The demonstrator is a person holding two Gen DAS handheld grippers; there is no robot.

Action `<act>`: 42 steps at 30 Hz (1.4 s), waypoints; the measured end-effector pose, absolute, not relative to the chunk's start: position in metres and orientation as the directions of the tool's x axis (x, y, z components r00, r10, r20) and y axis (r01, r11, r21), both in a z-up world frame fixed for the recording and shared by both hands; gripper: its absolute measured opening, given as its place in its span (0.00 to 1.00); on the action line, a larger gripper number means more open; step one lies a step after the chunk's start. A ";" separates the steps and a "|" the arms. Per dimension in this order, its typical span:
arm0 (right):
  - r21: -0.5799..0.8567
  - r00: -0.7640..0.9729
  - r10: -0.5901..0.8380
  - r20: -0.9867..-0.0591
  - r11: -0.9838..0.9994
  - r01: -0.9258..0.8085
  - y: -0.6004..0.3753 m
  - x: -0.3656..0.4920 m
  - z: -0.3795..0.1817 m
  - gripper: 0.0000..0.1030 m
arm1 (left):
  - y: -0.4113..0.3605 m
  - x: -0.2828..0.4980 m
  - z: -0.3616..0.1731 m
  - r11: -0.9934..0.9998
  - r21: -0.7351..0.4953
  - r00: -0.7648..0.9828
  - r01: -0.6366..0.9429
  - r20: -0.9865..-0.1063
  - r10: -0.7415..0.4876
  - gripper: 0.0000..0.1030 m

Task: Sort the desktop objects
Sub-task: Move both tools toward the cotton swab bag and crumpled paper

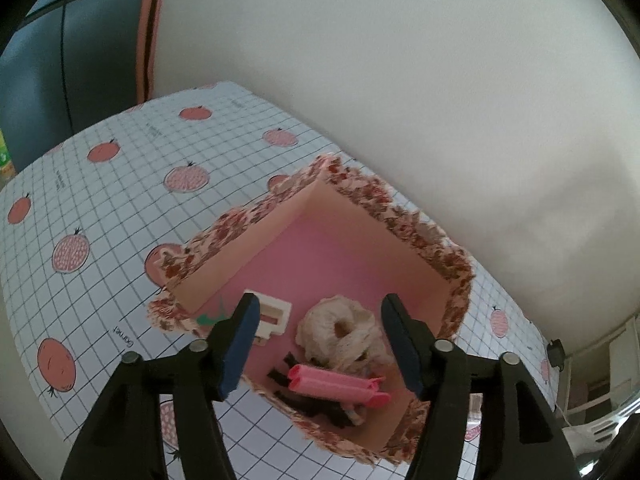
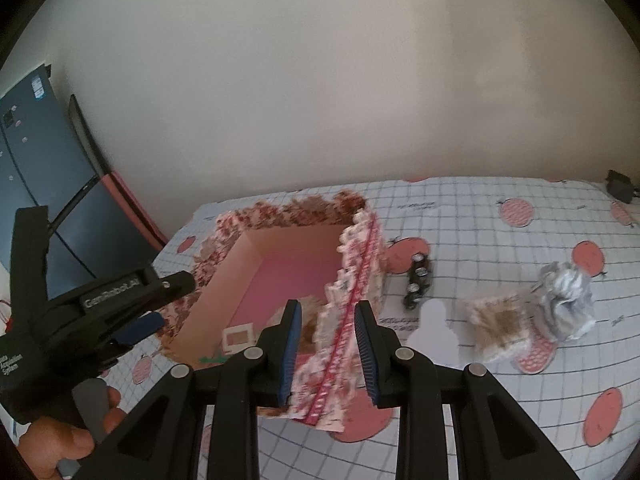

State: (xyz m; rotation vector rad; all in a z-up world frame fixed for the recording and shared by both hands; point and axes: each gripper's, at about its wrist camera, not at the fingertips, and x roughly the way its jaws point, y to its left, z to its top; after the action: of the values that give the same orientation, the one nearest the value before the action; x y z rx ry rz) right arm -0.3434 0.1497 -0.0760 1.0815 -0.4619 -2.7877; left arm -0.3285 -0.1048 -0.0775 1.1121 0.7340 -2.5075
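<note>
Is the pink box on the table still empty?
No: in the left wrist view the pink box already holds a cream scrunchie, a pink roll and a small white frame.

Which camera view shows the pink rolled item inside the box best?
The left wrist view: the pink roll lies unhidden on the floor of the box, just below the cream scrunchie. In the right wrist view the box's near wall and the right gripper hide it completely.

Both wrist fisheyes angled steeply down, close above the frilled, floral-trimmed pink box [image 1: 360, 256] [image 2: 280, 276] on the grid-patterned tablecloth [image 1: 120, 200] [image 2: 500, 240]; box shared, from opposite sides.
</note>
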 end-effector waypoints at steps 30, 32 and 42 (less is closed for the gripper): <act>0.252 -0.730 0.093 -0.677 -0.903 -0.349 0.322 -0.319 -0.086 0.47 | 0.024 -0.353 -0.058 -0.953 -0.251 -0.728 0.170 -0.683 0.049 0.67; 0.249 -0.722 0.102 -0.684 -0.898 -0.362 0.328 -0.320 -0.090 0.50 | 0.034 -0.355 -0.060 -0.956 -0.259 -0.729 0.137 -0.680 0.079 0.67; 0.271 -0.674 0.073 -0.735 -0.880 -0.391 0.347 -0.325 -0.114 0.67 | 0.079 -0.368 -0.079 -0.965 -0.257 -0.685 0.046 -0.712 0.157 0.77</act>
State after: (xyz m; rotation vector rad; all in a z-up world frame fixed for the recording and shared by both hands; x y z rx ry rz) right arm -0.3251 0.3470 -0.1139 1.3112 -0.7130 -3.0577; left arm -0.3681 0.0791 -0.0794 1.2680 0.4101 -2.9122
